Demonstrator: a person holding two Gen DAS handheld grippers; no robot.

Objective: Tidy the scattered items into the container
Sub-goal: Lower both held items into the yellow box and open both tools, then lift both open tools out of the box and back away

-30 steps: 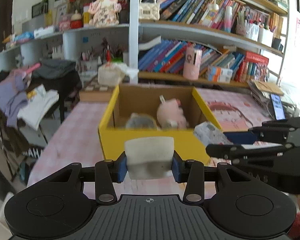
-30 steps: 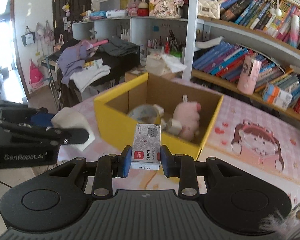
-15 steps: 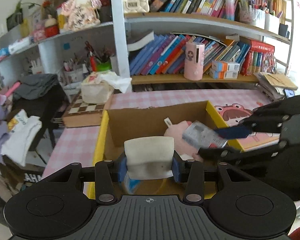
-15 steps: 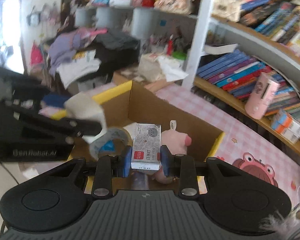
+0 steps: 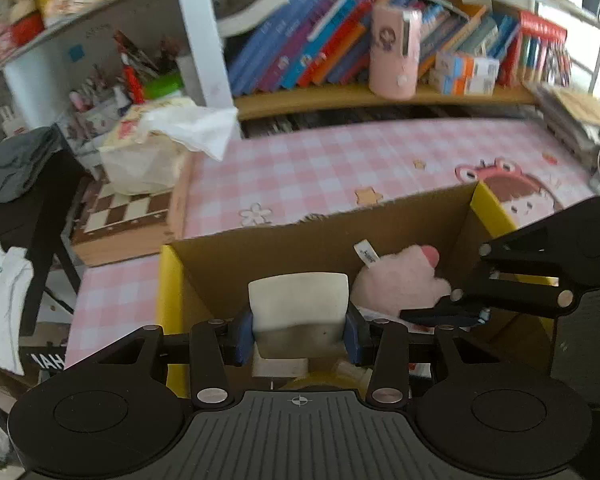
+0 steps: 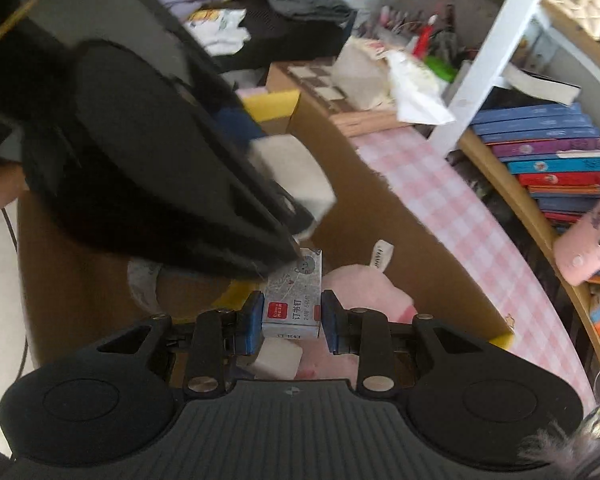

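Left gripper (image 5: 299, 330) is clamped on a pale, cup-like white object (image 5: 299, 304), held upright between its blue pads over the open cardboard box (image 5: 320, 240). To the left of this gripper the box's yellow rim (image 5: 168, 300) stands close; further left a chessboard (image 5: 128, 210) carries a tissue bag (image 5: 148, 160), beside dark furniture draped with clothes. Ahead of it, past the box's far wall, lies the pink checked tabletop (image 5: 320, 164), then the bookshelf (image 5: 380, 96) with a pink cylindrical case (image 5: 394, 52). Just right of its load, inside the box, sits a pink plush toy (image 5: 400, 284).

Right gripper (image 6: 291, 320) is closed on a small staple box (image 6: 293, 304), held upright above the box interior. In its own view the left gripper's black body crowds in from the upper left, its tip nearly touching the staple box's top corner; whether they touch cannot be told. The white object (image 6: 296, 176) shows beyond that body. Directly below the right gripper lies a small white block (image 6: 278, 354); just to its right the plush toy (image 6: 364, 292). Further right, the box wall (image 6: 400, 220), checked tabletop (image 6: 480, 232) and shelved books (image 6: 556, 152).
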